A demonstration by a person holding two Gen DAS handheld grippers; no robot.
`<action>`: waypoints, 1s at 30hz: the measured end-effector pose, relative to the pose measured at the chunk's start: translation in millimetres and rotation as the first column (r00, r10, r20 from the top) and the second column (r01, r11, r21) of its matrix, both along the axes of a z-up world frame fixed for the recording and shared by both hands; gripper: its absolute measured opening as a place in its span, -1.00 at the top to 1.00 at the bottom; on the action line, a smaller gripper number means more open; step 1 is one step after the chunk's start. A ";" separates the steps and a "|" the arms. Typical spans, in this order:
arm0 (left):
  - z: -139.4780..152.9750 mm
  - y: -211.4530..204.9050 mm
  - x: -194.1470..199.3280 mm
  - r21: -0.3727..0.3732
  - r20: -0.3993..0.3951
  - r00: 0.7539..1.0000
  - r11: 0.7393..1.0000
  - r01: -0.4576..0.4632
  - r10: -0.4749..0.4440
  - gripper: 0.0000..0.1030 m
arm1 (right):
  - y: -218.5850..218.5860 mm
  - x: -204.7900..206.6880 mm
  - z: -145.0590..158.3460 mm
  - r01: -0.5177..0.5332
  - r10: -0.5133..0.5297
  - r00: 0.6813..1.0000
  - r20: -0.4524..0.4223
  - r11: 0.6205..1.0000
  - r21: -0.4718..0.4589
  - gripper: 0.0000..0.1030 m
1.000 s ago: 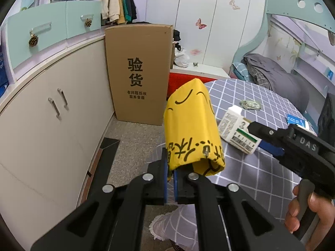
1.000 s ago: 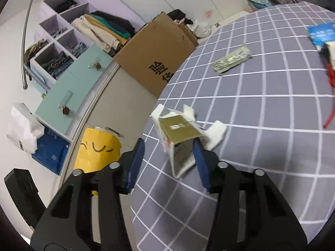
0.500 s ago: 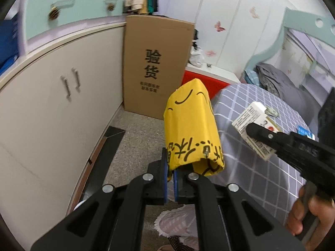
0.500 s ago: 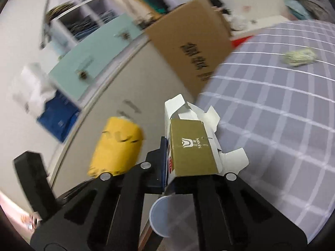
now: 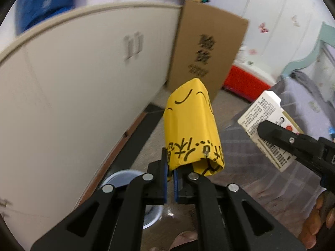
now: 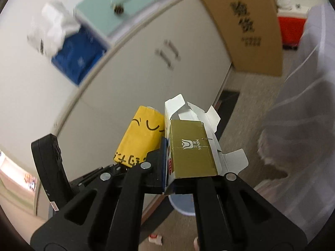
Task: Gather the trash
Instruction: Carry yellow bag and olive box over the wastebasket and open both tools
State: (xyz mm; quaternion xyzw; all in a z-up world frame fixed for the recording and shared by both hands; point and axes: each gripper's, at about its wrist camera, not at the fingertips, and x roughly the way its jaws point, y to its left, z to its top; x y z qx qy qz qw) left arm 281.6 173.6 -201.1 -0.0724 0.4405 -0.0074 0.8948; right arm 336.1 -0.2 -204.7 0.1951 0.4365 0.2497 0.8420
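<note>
At the far left runs the white cabinet [image 5: 69,96], its doors blurred, and low beside its base you can see part of a round white bin [image 5: 125,179] on the floor. Your left gripper [image 5: 170,174] has its fingers pressed together on the bottom edge of one yellow packet [image 5: 191,129], a crumpled wrapper with black characters and a drawn smiling face, standing up from the tips in the air above the floor. Behind it one brown cardboard box [image 5: 207,50] leans against the cabinet. Further right, your right gripper [image 6: 180,167] is clamped on one opened carton [image 6: 192,148], olive-gold on its top face with white end flaps splayed and a printed white side; in the right wrist view it sits just beside the yellow packet, whether touching you cannot tell. The bin's rim [image 6: 182,206] shows below the carton. Open grey floor lies between the cabinet and the pale tablecloth [image 6: 307,113] hanging at the right edge, so two pieces of trash are held, one per tool.
</note>
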 end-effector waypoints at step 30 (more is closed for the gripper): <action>-111.7 96.3 -34.2 0.019 -0.226 0.951 0.977 -0.211 0.210 -0.22 | 108.0 -12.5 -110.5 -0.167 0.132 0.966 -0.223 0.975 -0.146 0.92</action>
